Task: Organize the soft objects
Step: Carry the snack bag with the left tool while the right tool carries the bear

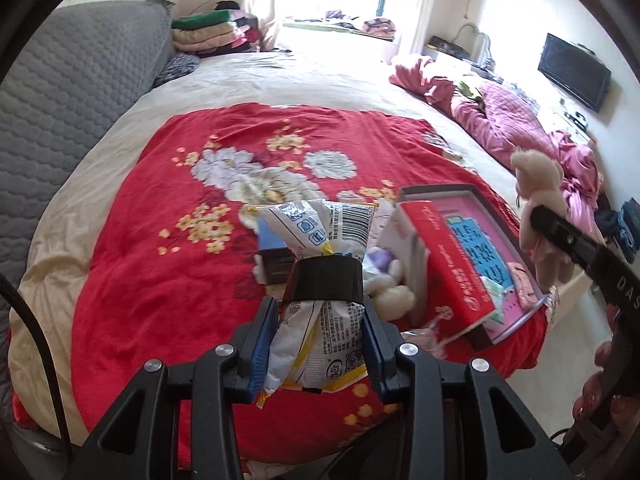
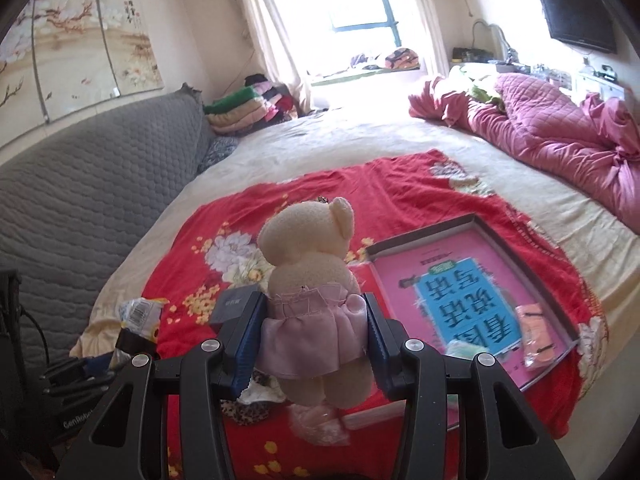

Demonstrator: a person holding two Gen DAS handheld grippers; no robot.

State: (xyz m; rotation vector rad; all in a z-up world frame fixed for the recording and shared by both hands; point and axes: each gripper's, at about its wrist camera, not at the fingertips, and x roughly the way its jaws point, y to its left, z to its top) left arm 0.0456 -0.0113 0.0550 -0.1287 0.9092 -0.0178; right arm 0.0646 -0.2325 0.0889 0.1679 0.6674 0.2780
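Right gripper (image 2: 314, 344) clamped the upright teddy (image 2: 308, 280) – tray (image 2: 528, 260) just to its right, nearer than the left gripper (image 1: 320, 344), squeezing a packet (image 1: 320, 280), tissues maybe.

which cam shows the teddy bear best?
Right wrist: the teddy bear fills the centre, back to the camera, pink dress pinched in the right hand-held gripper. Left wrist shows it small at the right edge, partly behind a gripper finger.
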